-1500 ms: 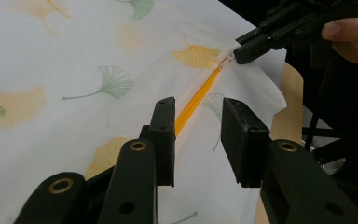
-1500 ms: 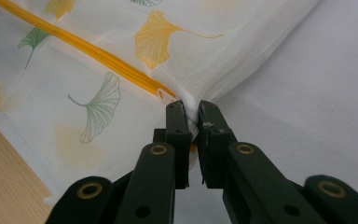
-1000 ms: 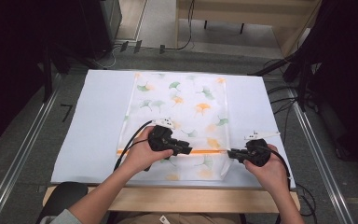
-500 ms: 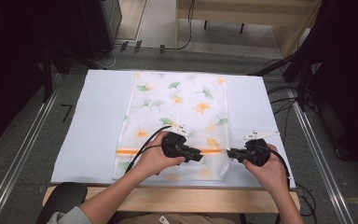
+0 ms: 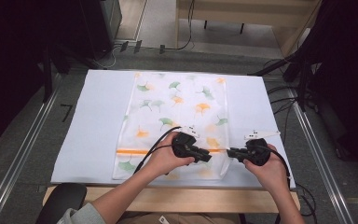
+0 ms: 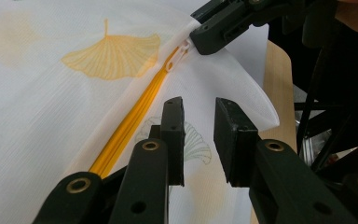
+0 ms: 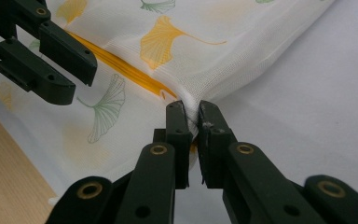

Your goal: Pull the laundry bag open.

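One mesh laundry bag [image 5: 177,119] printed with ginkgo leaves lies flat on one white table cover [image 5: 93,121], in the middle of the high view, with one orange zipper [image 5: 135,151] running across its lower part. Two grippers work at the bag's lower right corner.

The right gripper [image 5: 230,152] sits at lower right of the high view; in its own view its jaws are pinched together on the bag's corner fabric at the end of the zipper [image 7: 135,72], the mesh bunched between the pads (the white slider [image 6: 182,48] lies right at those jaws in the left gripper view).

The left gripper [image 5: 207,156], just left of it, hovers over the bag. Its jaws have just been closing but stand apart, with nothing between them; the zipper [image 6: 130,122] runs just to the left of them, up towards the right gripper [image 6: 214,30] at upper right.
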Motion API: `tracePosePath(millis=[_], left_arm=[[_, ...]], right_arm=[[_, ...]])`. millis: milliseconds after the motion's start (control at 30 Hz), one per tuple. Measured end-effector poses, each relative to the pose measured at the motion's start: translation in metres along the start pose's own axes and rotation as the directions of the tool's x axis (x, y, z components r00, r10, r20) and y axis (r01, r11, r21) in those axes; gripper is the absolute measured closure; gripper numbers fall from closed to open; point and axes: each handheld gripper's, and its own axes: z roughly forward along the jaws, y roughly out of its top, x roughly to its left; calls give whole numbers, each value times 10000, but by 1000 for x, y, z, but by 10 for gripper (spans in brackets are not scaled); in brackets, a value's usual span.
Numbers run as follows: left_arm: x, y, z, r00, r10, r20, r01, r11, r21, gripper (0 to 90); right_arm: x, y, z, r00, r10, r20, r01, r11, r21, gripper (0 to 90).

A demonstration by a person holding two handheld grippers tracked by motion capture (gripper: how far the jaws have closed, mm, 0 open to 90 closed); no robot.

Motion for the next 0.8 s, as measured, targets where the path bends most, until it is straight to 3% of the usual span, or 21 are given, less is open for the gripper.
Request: tracePosePath(millis=[433, 800], left_arm=[[0, 10, 19, 9988, 333, -346, -325, 9992, 233, 757], [1, 15, 24, 9986, 458, -276, -450, 9986, 265, 756]], right_arm=[[1, 0, -3, 9989, -188, -424, 183, 9998, -128, 854], [4, 1, -6, 9960, -421, -782, 401, 9988, -265, 854]])
